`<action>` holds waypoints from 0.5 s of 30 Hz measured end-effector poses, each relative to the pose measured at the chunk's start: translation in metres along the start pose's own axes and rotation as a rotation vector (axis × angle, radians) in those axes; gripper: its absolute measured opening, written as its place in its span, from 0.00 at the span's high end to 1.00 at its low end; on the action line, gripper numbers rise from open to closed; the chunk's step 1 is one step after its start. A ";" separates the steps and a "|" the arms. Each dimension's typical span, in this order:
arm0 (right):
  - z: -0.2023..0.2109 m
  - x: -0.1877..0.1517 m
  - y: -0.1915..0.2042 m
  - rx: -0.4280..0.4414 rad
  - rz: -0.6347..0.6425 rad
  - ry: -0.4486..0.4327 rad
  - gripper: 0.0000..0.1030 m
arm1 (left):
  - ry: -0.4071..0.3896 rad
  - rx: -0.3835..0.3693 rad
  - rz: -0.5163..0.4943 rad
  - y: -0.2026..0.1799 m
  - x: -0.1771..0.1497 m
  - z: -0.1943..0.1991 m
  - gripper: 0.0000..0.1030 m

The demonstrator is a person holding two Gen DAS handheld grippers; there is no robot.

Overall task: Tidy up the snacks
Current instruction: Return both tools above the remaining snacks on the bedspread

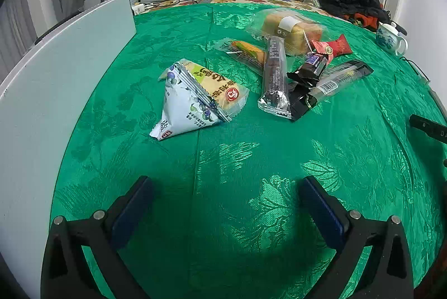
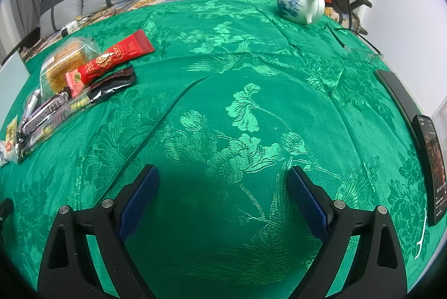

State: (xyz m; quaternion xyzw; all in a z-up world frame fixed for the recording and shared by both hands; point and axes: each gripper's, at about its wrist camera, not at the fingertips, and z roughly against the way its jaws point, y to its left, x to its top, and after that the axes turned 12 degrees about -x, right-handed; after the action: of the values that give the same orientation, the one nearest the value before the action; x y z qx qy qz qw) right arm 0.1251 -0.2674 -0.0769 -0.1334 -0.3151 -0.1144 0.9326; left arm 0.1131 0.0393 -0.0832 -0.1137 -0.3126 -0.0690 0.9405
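Both grippers hover empty over the green brocade tablecloth — the left gripper and the right gripper each have fingers spread wide. The pile of wrapped snacks lies at one o'clock from the left gripper, with a white-and-blue triangular pouch at eleven; a white-and-blue porcelain teapot sits at one o'clock from the right.

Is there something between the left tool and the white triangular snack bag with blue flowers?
Nothing visible. The left tool is open above bare green tablecloth, and only cloth lies between it and the triangular snack bag. The other snacks lie to the bag's right, outside that path.
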 end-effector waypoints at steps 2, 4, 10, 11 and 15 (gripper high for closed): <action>0.000 0.000 -0.001 0.003 -0.002 0.001 0.07 | 0.000 -0.001 0.000 0.000 0.000 0.000 0.00; 0.000 0.000 -0.001 0.001 -0.001 0.000 0.07 | 0.001 -0.001 0.000 0.000 0.000 0.000 0.00; 0.000 0.000 -0.001 0.002 -0.001 0.001 0.07 | 0.000 -0.001 0.000 0.000 -0.001 0.000 0.00; 0.000 0.000 0.000 0.001 -0.001 0.000 0.07 | 0.000 -0.001 0.000 0.000 -0.001 0.000 0.00; 0.000 0.000 0.000 0.002 -0.001 0.001 0.07 | -0.002 0.002 0.002 0.001 0.000 0.001 0.00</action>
State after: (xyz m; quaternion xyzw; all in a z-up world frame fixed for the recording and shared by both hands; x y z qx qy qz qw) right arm 0.1251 -0.2679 -0.0769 -0.1324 -0.3150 -0.1144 0.9328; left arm 0.1130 0.0400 -0.0828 -0.1130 -0.3136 -0.0676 0.9404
